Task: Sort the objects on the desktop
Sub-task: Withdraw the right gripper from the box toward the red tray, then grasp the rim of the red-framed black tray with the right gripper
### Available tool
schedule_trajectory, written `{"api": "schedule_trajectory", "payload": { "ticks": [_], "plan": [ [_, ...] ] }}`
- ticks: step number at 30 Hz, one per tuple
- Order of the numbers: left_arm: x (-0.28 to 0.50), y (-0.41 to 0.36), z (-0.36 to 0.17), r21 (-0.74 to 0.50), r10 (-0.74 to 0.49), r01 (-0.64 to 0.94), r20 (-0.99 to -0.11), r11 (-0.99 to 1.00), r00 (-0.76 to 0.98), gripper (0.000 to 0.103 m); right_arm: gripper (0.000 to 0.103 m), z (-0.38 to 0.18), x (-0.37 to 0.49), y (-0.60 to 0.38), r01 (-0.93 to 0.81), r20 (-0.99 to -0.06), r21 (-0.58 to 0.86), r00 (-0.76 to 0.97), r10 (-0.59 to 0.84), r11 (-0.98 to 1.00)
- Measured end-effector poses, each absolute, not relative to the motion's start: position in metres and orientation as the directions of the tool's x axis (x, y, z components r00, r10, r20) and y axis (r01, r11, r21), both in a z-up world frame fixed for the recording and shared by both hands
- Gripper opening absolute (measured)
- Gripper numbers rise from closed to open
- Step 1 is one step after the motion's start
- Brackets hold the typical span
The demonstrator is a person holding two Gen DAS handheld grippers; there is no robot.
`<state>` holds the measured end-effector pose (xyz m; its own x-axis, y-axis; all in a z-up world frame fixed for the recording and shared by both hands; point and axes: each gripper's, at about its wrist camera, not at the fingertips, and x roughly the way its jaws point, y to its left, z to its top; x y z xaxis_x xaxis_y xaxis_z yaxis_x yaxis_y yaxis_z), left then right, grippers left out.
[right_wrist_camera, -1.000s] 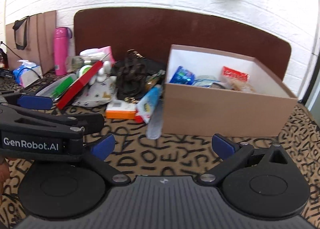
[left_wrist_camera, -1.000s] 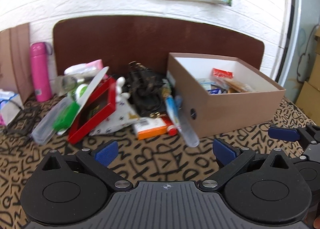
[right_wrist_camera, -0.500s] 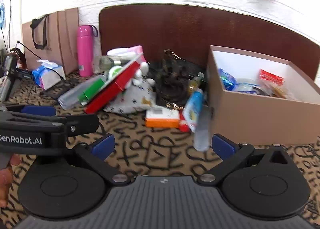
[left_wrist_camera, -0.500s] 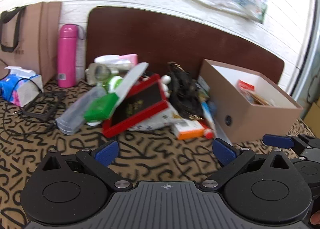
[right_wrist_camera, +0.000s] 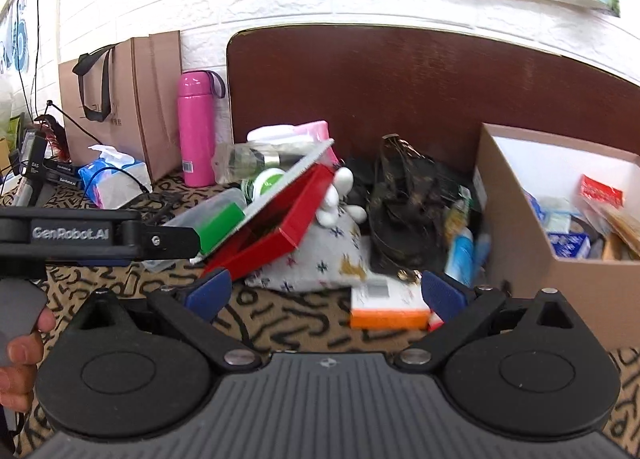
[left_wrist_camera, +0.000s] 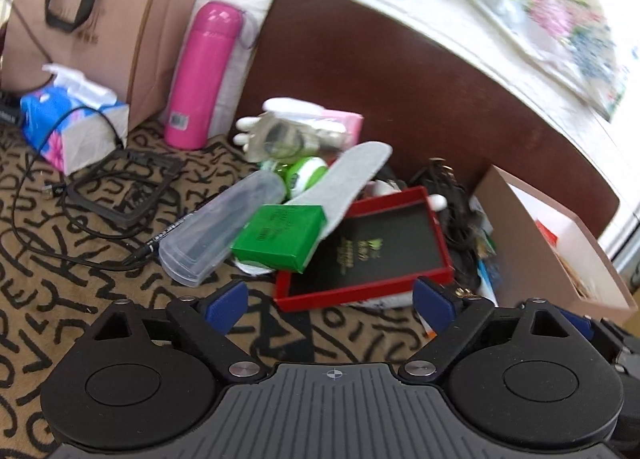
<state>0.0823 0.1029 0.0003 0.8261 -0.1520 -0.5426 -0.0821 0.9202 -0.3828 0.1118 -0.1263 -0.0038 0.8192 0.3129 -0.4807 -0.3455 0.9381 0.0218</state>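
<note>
A pile of objects lies on the patterned table: a red box lid [left_wrist_camera: 368, 247] [right_wrist_camera: 280, 227], a green box [left_wrist_camera: 280, 237], a clear plastic case [left_wrist_camera: 220, 227], a grey insole [left_wrist_camera: 344, 183], a dark brown bag [right_wrist_camera: 408, 211] and an orange and white box [right_wrist_camera: 388, 305]. A brown cardboard box [right_wrist_camera: 560, 271] [left_wrist_camera: 532, 259] at the right holds several packets. My left gripper [left_wrist_camera: 332, 303] is open and empty, just in front of the red lid. My right gripper [right_wrist_camera: 326, 295] is open and empty, in front of the pile.
A pink flask [left_wrist_camera: 202, 75] [right_wrist_camera: 196, 131], a brown paper bag [left_wrist_camera: 100, 19], a tissue pack [left_wrist_camera: 68, 119] and black cables [left_wrist_camera: 80, 203] are at the back left. A brown headboard [right_wrist_camera: 400, 91] stands behind the pile. The left gripper's body [right_wrist_camera: 80, 235] crosses the right wrist view.
Both grippers have swung left, away from the cardboard box and toward the pile. The left gripper has come close to the red lid. Both stay open.
</note>
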Motion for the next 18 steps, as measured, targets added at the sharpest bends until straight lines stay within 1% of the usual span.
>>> {"api": "schedule_trajectory", "payload": {
  "ticks": [2, 5, 7, 10, 15, 17, 18],
  "plan": [
    [0.093, 0.109, -0.004, -0.403, -0.156, -0.1, -0.556, 0.91, 0.816, 0.088, 0.095, -0.005, 0.119, -0.121, -0.352, -0.476, 0.028, 0.818, 0.322, 0.936],
    [0.105, 0.113, -0.009, -0.425, -0.175, -0.103, -0.565, 0.899, 0.807, 0.084, 0.089, -0.005, 0.13, -0.115, -0.358, -0.471, 0.042, 0.816, 0.334, 0.933],
    [0.112, 0.112, -0.012, -0.421, -0.176, -0.104, -0.574, 0.901, 0.8, 0.082, 0.084, -0.005, 0.136, -0.111, -0.363, -0.469, 0.049, 0.814, 0.342, 0.931],
    [0.122, 0.112, -0.019, -0.419, -0.182, -0.107, -0.592, 0.902, 0.786, 0.079, 0.081, -0.006, 0.145, -0.106, -0.367, -0.474, 0.059, 0.808, 0.35, 0.928],
    [0.137, 0.112, -0.031, -0.412, -0.183, -0.117, -0.619, 0.904, 0.763, 0.079, 0.073, -0.009, 0.155, -0.098, -0.367, -0.49, 0.052, 0.801, 0.344, 0.929],
    [0.144, 0.113, -0.036, -0.419, -0.192, -0.122, -0.631, 0.9, 0.752, 0.076, 0.069, -0.011, 0.159, -0.096, -0.364, -0.501, 0.054, 0.796, 0.34, 0.93],
    [0.147, 0.113, -0.038, -0.425, -0.199, -0.122, -0.634, 0.897, 0.747, 0.075, 0.065, -0.013, 0.162, -0.095, -0.36, -0.507, 0.058, 0.793, 0.339, 0.931]
  ]
}}
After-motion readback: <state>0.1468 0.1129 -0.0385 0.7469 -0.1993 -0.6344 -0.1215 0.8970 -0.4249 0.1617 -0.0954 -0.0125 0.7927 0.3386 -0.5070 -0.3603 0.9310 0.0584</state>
